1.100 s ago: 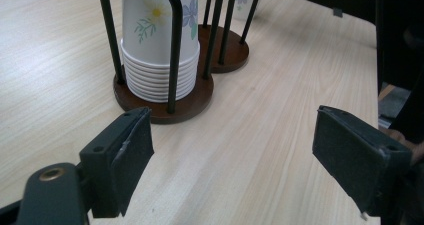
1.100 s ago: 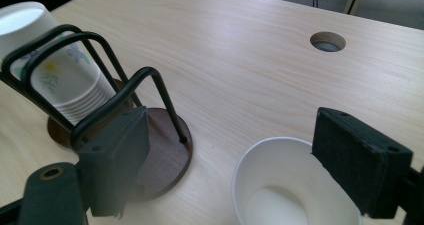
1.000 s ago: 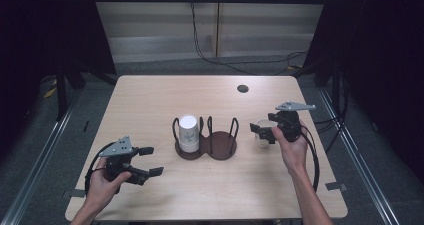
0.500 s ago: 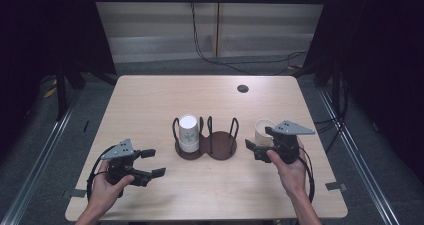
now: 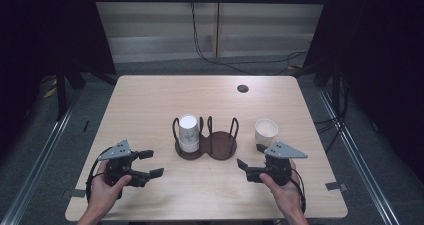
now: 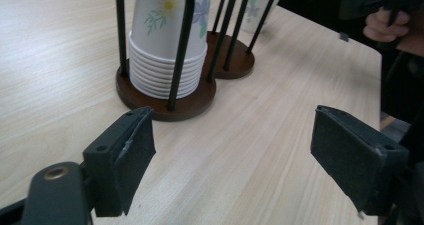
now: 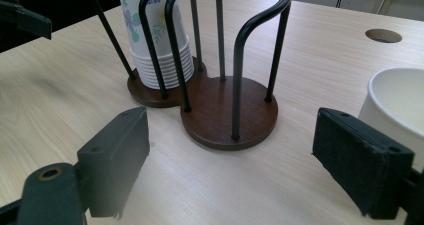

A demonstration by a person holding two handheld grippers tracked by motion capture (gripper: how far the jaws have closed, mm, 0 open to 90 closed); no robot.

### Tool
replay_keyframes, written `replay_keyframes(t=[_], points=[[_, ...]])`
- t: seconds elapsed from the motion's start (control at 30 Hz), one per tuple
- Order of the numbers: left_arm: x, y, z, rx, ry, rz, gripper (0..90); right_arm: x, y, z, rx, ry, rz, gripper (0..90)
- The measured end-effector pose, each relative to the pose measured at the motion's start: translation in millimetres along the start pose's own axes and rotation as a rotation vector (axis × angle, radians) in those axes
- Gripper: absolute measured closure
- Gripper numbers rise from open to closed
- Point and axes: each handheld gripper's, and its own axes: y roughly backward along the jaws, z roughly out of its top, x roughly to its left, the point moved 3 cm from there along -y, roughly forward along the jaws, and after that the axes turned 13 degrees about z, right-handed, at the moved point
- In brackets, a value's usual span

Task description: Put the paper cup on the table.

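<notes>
- The left claw (image 5: pixel 150 163), held in the person's left hand (image 5: pixel 102 192), hovers low over the pale wooden desk (image 5: pixel 150 100); its black jaws stand wide apart with nothing between them, having just been opening.
- Ahead of the left claw and to its right stands the dark brown two-bay wire cup holder (image 5: pixel 206 137); the bay nearer this claw holds a stack of white paper cups with a flower print (image 5: pixel 188 133), upright, and the other bay is bare.
- The right claw (image 5: pixel 254 161), in the right hand (image 5: pixel 285 192), points at the holder, jaws spread with nothing between them.
- A single white paper cup (image 5: pixel 266 131) stands upright on the desk just beyond the right claw's outer jaw, apart from it.
</notes>
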Motion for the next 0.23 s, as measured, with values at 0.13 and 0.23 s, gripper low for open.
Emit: replay_keyframes(t=[0.13,0.23], points=[[0.0,-2.2,-3.5,0.033,-0.01,0.001,16.1,1.9,-2.3,-6.3,0.003,0.007,0.02,14.2],[-1.8,-4.1,-4.7,0.043,-0.018,0.01,16.1,-1.4,-4.4,-10.2,0.005,0.0,0.02,14.0]])
